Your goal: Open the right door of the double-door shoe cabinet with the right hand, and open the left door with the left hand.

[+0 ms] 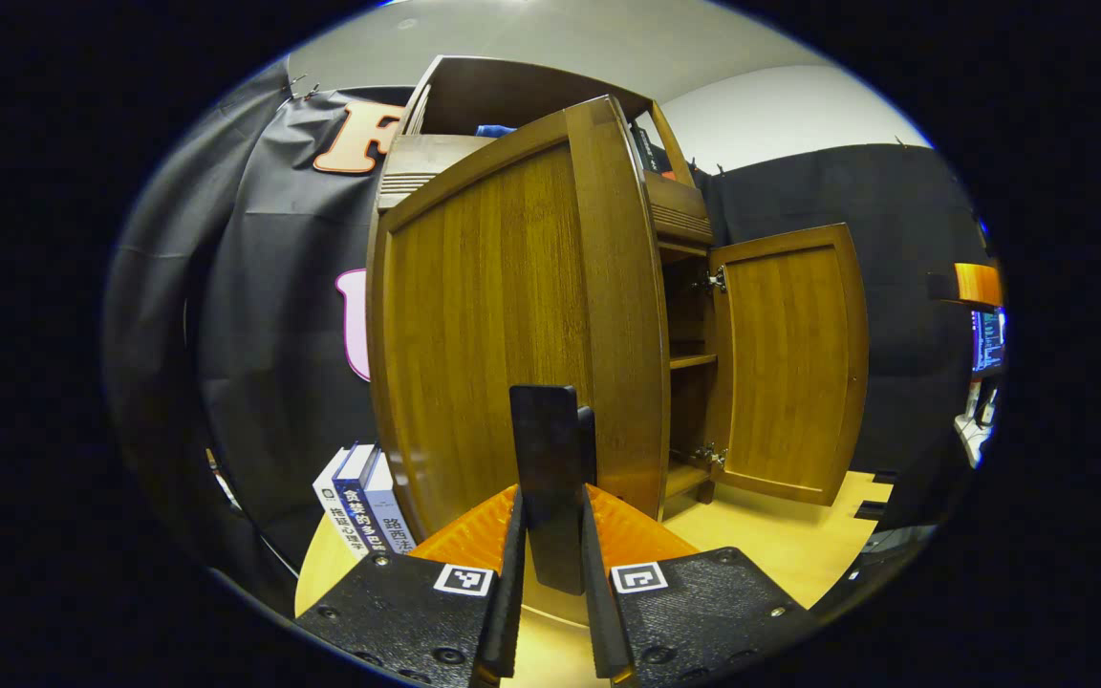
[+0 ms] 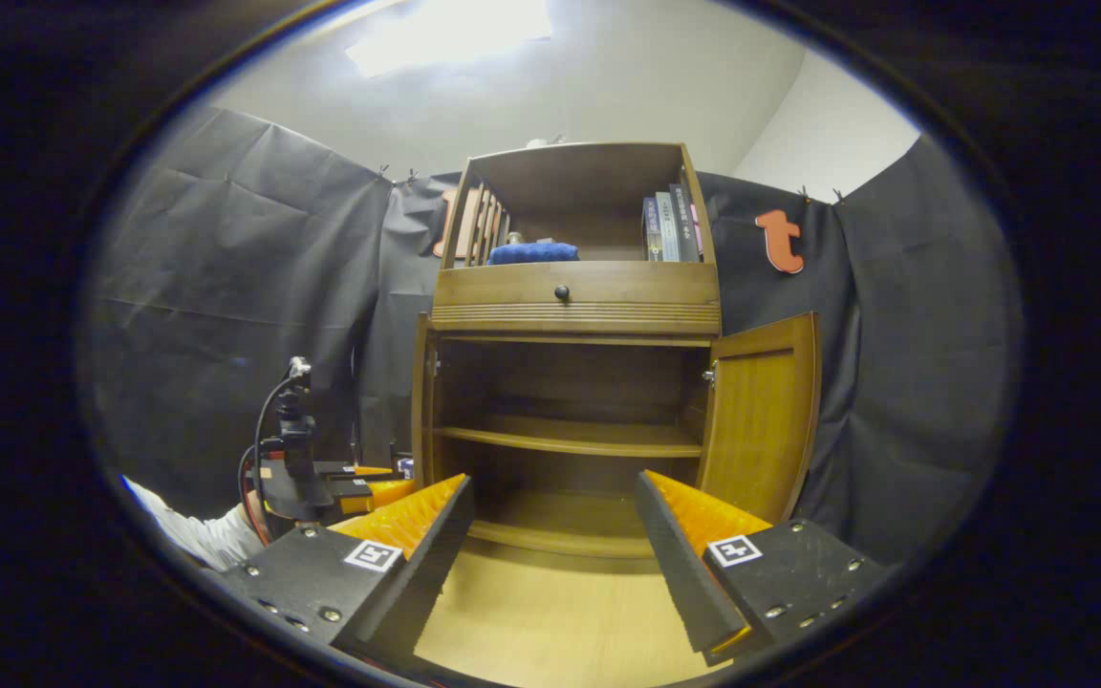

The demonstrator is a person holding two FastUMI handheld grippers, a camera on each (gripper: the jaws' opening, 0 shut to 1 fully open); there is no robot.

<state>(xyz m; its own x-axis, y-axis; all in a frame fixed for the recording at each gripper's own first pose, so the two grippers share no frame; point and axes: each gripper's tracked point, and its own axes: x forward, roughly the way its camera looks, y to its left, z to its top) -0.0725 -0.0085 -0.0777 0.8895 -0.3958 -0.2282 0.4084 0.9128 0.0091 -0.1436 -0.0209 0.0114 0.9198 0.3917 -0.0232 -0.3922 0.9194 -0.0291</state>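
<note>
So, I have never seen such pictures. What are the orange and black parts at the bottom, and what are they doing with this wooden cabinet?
Those parts are two hand-held grippers, each carrying its own camera. In the left gripper view, the left gripper has its jaws closed on the dark handle of the left door, which is swung out. In the right gripper view, the right gripper is open and holds nothing; it faces the shoe cabinet, whose right door stands open. Books stand beside the cabinet.
</note>
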